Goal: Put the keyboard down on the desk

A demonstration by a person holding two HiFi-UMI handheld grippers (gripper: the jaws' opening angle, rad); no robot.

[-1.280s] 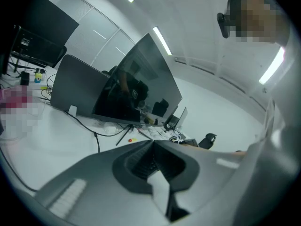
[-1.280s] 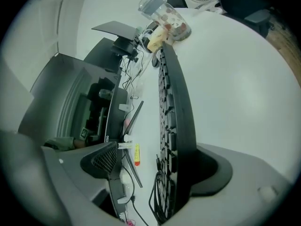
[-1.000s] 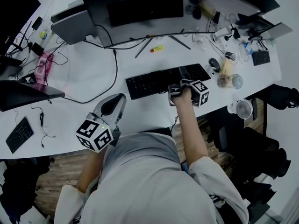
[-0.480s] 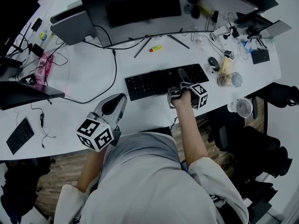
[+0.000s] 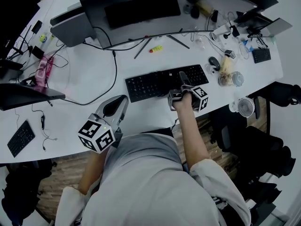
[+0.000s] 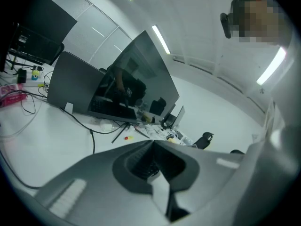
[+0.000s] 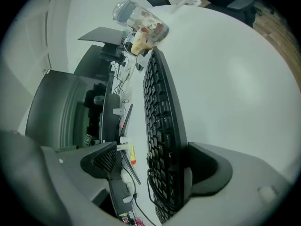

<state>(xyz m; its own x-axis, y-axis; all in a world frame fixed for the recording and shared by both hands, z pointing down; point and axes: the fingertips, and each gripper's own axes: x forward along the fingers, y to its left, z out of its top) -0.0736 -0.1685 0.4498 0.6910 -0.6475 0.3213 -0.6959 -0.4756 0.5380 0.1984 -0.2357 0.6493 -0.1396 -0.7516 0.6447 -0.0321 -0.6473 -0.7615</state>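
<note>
- The keyboard [image 5: 162, 82] sat at the middle of the frame on the white desk [image 5: 89, 74], in front of the big monitor [image 5: 141, 8]. The right gripper [image 5: 182, 79] was over its near edge.
- That gripper's jaws stood wide: one was under the edge and touching it, the other was clear above the keys. I judged the near edge was resting on the lower jaw, not fully down.
- Pulling straight back could drag the keyboard toward the desk edge, because that lower jaw was wedged beneath it.
- The keyboard's cable [image 7: 146, 192] looped close to the jaws and might snag on the way out.
- A sideways shove could knock the mouse [image 5: 216, 64] or the jar [image 5: 233, 80], both right of centre.
- The left gripper [image 5: 115, 105] hung at lower left with its jaws closed together and nothing between them.
- I could read no brand or writing anywhere. Only the square black-and-white markers on the gripper cubes showed.
</note>
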